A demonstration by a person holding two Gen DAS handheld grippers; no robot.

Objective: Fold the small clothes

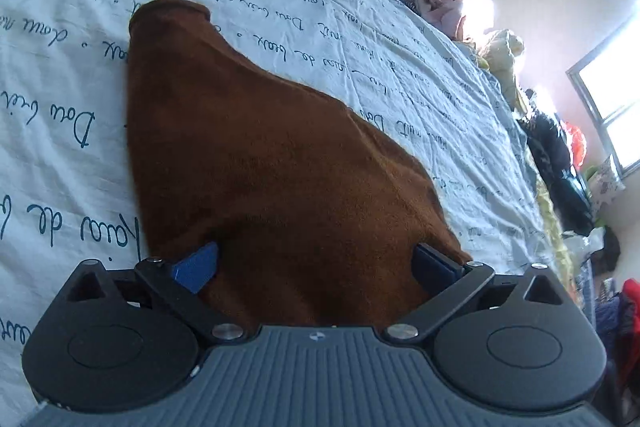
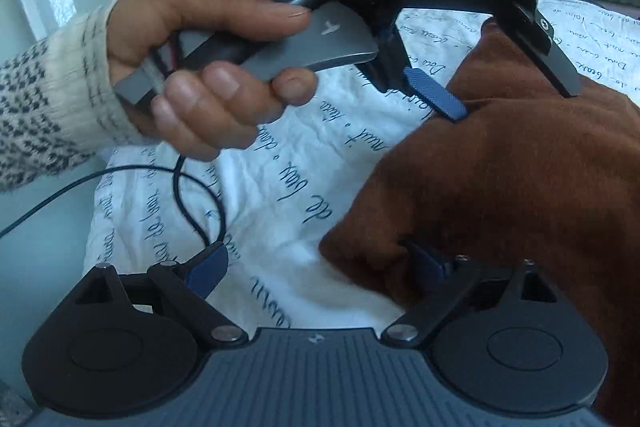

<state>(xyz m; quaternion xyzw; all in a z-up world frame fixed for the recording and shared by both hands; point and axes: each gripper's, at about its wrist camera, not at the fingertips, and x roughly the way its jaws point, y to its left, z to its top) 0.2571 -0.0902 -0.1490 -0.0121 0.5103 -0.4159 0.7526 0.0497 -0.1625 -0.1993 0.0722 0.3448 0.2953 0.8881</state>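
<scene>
So the brown fleece garment [image 1: 256, 163] is lying on the bed sheet [image 1: 400, 67], narrow end pointing away. Both tools sit spread wide at its near edge: the left hand-held gripper [image 1: 316, 263] has cloth bunched between its released fingers, and the right hand-held gripper [image 2: 320, 263] only catches the hem by one finger, so neither is pinching yet. Looks like a setup to lift that edge and fold it forward. Plenty of bare sheet ahead; the clothes heap [image 1: 444, 3] sits well off along the far edge.
</scene>
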